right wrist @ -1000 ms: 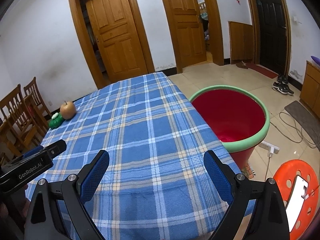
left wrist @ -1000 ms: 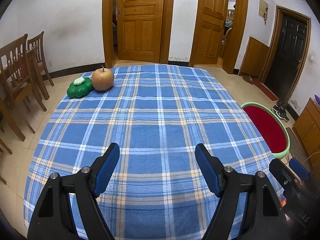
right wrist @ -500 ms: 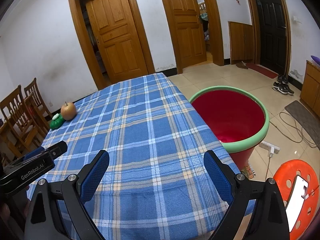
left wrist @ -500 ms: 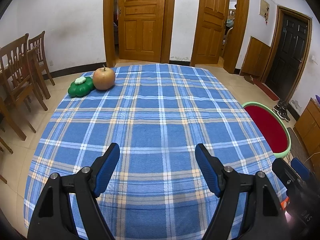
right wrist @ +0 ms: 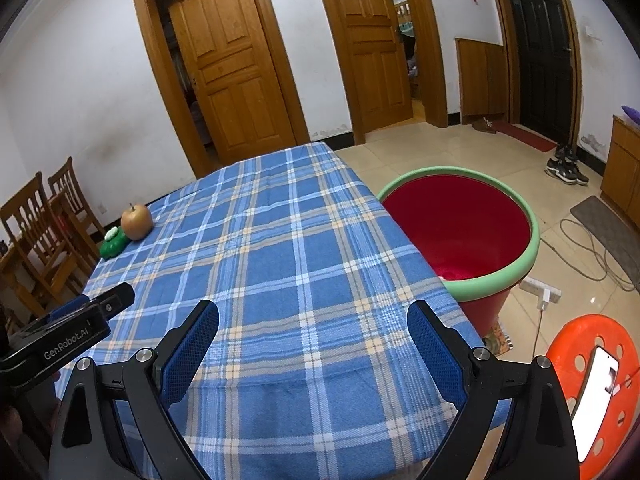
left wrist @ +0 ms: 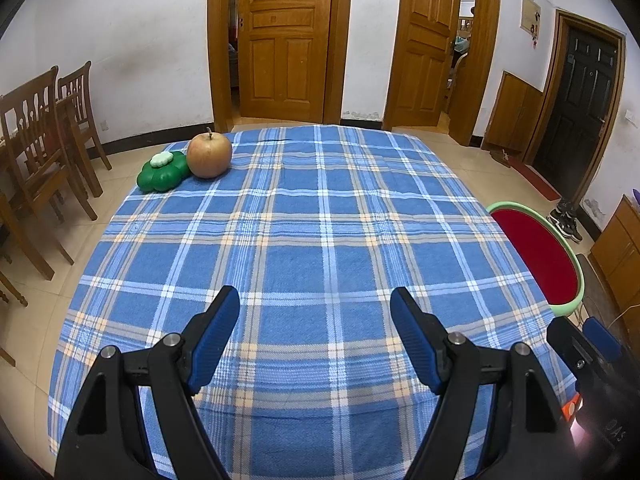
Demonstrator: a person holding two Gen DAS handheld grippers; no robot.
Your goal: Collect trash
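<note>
An apple [left wrist: 209, 155] and a green clover-shaped object [left wrist: 162, 170] sit together at the far left corner of the blue plaid tablecloth [left wrist: 320, 220]. A red bin with a green rim [right wrist: 460, 236] stands on the floor by the table's right side. My left gripper [left wrist: 315, 306] hovers open over the near part of the cloth, nothing between its fingers. My right gripper [right wrist: 313, 318] is open too, over the near right corner, with the bin ahead to its right. The apple [right wrist: 136, 222] and green object [right wrist: 113, 244] lie far off to its left.
Wooden chairs [left wrist: 40, 148] stand left of the table. An orange stool [right wrist: 596, 380] with a phone on it is at the near right. A cable and power strip [right wrist: 540, 290] lie on the tiled floor beyond the bin. Shoes [right wrist: 566, 170] rest near a dark door.
The view from each wrist shifts only slightly; both grippers stay open and in place, and nothing on the table has moved.
</note>
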